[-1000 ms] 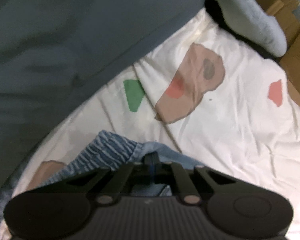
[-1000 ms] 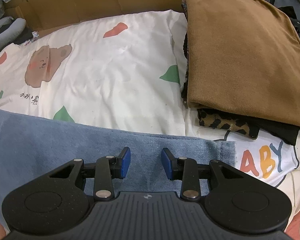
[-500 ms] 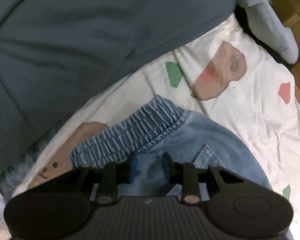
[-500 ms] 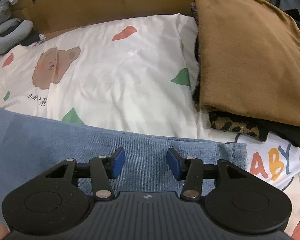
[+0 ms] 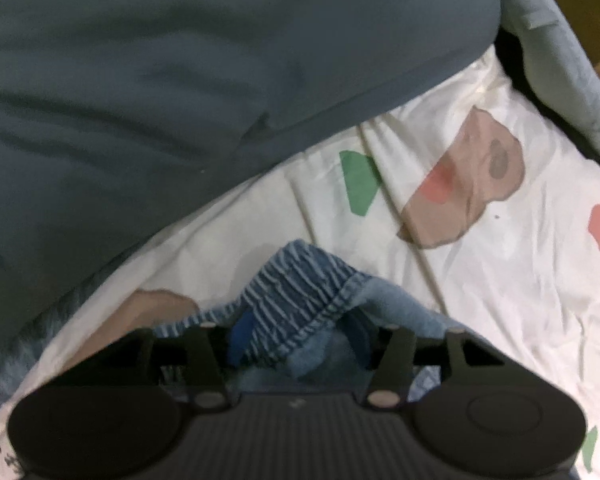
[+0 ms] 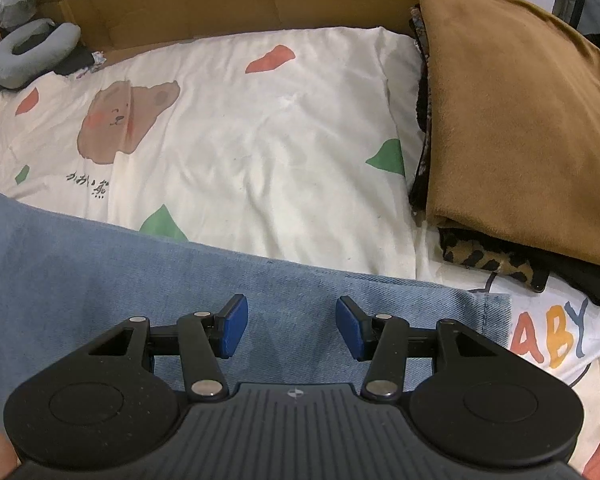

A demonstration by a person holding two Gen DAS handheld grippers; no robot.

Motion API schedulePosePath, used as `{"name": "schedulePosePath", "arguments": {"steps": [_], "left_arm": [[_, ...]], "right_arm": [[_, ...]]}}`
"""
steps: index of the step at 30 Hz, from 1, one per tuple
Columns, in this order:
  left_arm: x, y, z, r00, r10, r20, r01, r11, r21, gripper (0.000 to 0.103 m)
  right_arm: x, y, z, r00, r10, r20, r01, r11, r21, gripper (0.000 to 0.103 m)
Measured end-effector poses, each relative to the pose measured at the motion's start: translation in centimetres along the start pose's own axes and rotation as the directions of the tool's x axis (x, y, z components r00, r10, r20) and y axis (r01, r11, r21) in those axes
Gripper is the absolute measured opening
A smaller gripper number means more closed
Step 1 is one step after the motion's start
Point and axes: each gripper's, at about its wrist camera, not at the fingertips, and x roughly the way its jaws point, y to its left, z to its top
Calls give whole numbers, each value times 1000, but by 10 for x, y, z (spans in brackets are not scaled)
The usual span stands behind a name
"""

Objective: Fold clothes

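A pair of light blue denim trousers (image 6: pixel 148 280) lies spread across a cream quilt printed with brown bears and coloured shapes (image 6: pixel 268 128), and by our reading the folding of this garment is barely under way: the leg runs flat and single-layered to its hem (image 6: pixel 496 312) near the printed letters. At the far right a stack of finished pieces, a folded tan suede-like cloth (image 6: pixel 512 120) over a leopard-print item (image 6: pixel 484 260), suggests earlier garments are done; we judge the jeans still need every fold and then a place on that pile.

We hold both tools pitched steeply down toward the bed. Our right gripper (image 6: pixel 291 326) hovers just over the lower leg, its blue pads apart with bare denim showing between them, gripping nothing. Our left gripper (image 5: pixel 298 338) sits at the opposite end, where the gathered elastic waistband (image 5: pixel 300 300) bunches up between its pads; its jaws are opening, and the cloth, though still between them, looks let go rather than pinched. A dark blue-grey fabric (image 5: pixel 180 80) fills the upper left of that view, and a grey neck pillow (image 6: pixel 32 52) rests beyond the quilt.
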Motion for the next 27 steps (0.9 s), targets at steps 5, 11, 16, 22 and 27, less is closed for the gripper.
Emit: {"name": "schedulePosePath", "arguments": {"steps": [5,11,16,22,27], "left_arm": [[14,1,10,999,-15,-30,15,1000,8,64],[22,4,19,998,-12,-64,14,1000,25,76],[5,-7,18,999,9,-49,-6,997,73,65],[-25,-16,11,1000,-5,-22,7,995,99,50],[-38,-36,11,999,-49,3,48,987,154,36]], "right_arm": [[1,7,0,1000,7,-12,-7,1000,-29,56],[5,10,1,1000,-4,-14,3,999,-37,56],[4,6,7,1000,-2,10,3,1000,-20,56],[9,16,13,999,40,14,-39,998,-40,55],[19,39,14,995,96,-10,-97,990,-106,55]]}}
